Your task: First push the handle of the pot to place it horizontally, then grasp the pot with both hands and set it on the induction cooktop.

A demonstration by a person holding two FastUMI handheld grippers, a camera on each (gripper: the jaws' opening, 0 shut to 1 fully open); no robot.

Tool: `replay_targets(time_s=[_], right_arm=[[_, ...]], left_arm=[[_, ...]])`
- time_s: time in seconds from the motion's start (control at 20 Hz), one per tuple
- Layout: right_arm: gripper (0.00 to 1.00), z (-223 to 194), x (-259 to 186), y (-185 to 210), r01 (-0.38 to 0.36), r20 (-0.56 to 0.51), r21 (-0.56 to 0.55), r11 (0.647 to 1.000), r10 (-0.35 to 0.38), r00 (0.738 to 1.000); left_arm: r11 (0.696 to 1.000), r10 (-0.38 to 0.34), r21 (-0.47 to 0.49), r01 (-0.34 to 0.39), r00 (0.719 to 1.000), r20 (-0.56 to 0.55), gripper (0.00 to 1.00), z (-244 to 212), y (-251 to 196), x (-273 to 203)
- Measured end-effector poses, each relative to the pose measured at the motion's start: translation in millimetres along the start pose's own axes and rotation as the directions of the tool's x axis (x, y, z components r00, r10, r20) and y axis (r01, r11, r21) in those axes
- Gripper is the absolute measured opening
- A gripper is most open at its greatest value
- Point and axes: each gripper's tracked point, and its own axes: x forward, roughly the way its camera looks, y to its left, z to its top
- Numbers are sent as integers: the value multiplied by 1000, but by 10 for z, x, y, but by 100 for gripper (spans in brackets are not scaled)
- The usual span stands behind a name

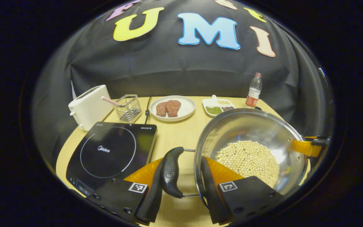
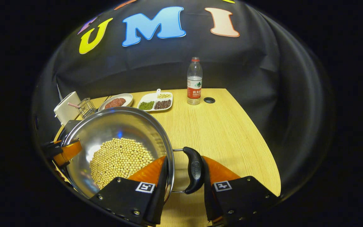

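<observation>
Bench: pale wood, carrying all items
Pot: steel, holding pale beans, on the bench just right of the cooktop, not on it
Induction cooktop: black, near the left edge
Left hand-held gripper: fingers straddle the pot's left handle and rim; firm clamping cannot be told
Right hand-held gripper: fingers straddle the right handle and rim; likewise unclear
</observation>
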Motion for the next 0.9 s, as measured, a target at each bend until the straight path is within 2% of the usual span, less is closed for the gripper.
replay_targets(time_s=[0.1, 0.15, 0.25, 0.35, 0.45, 0.85, 0.9], right_arm=[[53, -2, -55, 48, 0, 3, -4, 1000, 0, 1000], [53, 3, -73, 83, 3, 7, -6, 1000, -3, 1000], [53, 18, -108, 188, 9, 14, -5, 1000, -9, 1000], [53, 24, -142, 306, 23, 18, 3, 1000, -23, 1000], [53, 27, -185, 450, 40, 24, 15, 999, -40, 999], [53, 6, -237, 1119, 86, 16, 67, 994, -87, 996], [53, 15, -239, 1192, 92, 19, 68, 993, -93, 995]], left_arm=[[1000, 3, 1, -3, 1000, 7, 65, -7, 49, -69], [1000, 0, 2, 0, 1000, 10, 68, -13, 90, -90], [1000, -8, 4, 8, 1000, 20, 68, 6, 197, -107], [1000, -21, 9, 21, 1000, 23, 72, 38, 331, -83], [999, -41, 18, 40, 999, 21, 68, 84, 482, -82], [994, -90, 68, 88, 995, 29, 68, 241, 1163, 43], [993, -95, 67, 93, 995, 30, 72, 252, 1238, 54]])
